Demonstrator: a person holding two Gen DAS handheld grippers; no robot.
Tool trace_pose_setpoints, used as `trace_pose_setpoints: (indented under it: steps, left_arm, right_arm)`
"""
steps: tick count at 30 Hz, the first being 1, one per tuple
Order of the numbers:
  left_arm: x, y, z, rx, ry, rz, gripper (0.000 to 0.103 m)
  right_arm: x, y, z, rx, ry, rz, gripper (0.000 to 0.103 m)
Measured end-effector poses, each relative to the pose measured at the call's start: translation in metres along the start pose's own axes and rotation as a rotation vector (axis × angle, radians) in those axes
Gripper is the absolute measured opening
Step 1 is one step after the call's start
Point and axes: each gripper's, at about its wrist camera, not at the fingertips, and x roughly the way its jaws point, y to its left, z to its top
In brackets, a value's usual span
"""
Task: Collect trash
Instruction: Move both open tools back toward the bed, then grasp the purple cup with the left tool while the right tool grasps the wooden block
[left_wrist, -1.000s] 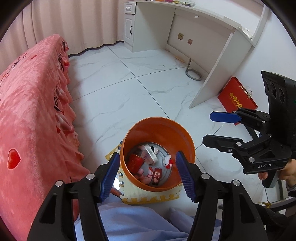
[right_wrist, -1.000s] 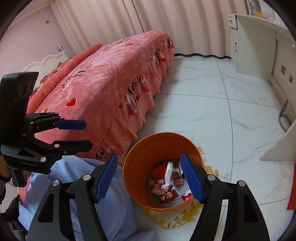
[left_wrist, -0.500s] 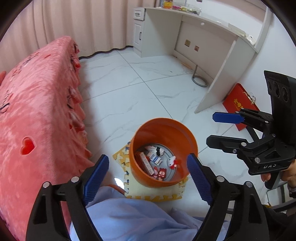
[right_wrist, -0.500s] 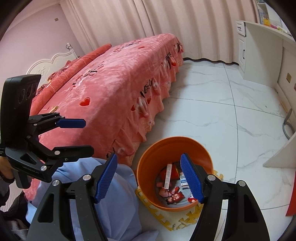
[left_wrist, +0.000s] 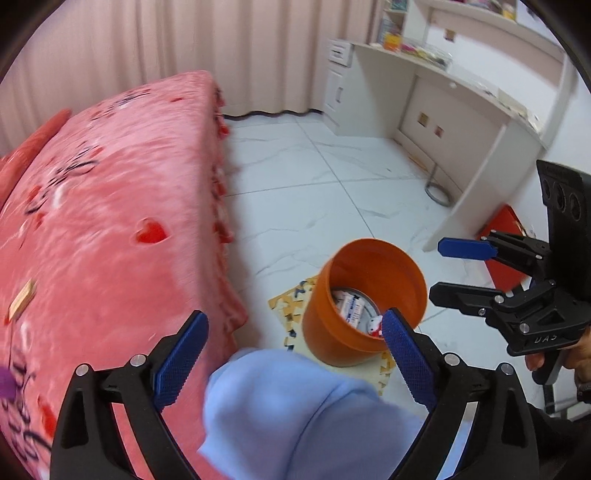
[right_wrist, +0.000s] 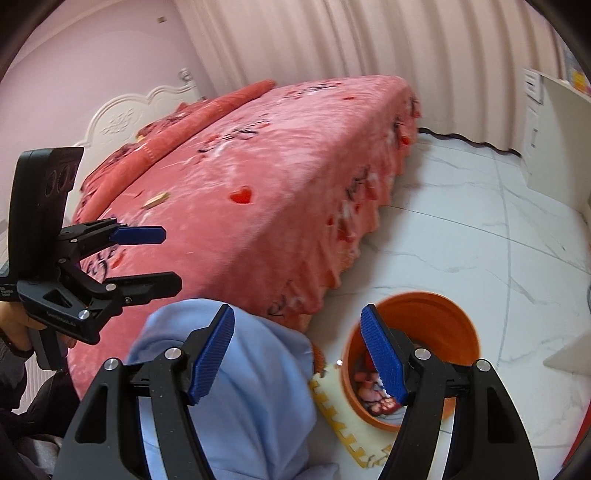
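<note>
An orange bin (left_wrist: 332, 332) (right_wrist: 443, 317) stands on the floor by the bed, with wrappers and small packets (left_wrist: 351, 308) (right_wrist: 373, 391) at its bottom. A small tan piece (left_wrist: 22, 301) (right_wrist: 157, 200) lies on the pink bedspread. My left gripper (left_wrist: 293, 317) (right_wrist: 170, 258) hangs above the bed's edge and the bin, its jaws opening wide with nothing between them. My right gripper (right_wrist: 297, 312) (left_wrist: 437, 269) is held to the right of the bin, its jaws opening a little, also with nothing in them.
The pink bed (left_wrist: 110, 221) fills the left. A person's light-blue knee (left_wrist: 295, 406) (right_wrist: 240, 387) sits below both grippers. A yellow foam mat (left_wrist: 288, 299) lies under the bin. A white desk (left_wrist: 461, 110) and a red box (left_wrist: 502, 251) stand at the right.
Both grippers rose and drew back from over the bin, which now sits lower right and smaller. The left jaws spread much wider. More of the bed has come into view.
</note>
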Motion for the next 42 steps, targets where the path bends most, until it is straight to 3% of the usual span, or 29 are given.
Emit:
trace_pose_setpoints:
  steps: [18,25,35,42]
  left_arm:
    - [-0.091,0.135,-0.094,-0.290,-0.046,0.211,0.096]
    - [-0.120,0.200,-0.113,-0.318,-0.055,0.275,0.096]
    - [-0.124,0.294,-0.116,-0.327,-0.018,0.295,0.096]
    - [-0.103,0.334,-0.110,-0.303,0.014,0.236,0.096]
  right_arm:
    - [0.083,0.169,0.049,-0.252,0.066,0.184,0.073]
    - [0.115,0.220,0.062,-0.292,0.095,0.219,0.073]
    - [0.160,0.272,0.082,-0.330,0.136,0.241,0.073]
    - [0.189,0.301,0.097,-0.356,0.146,0.265,0.073]
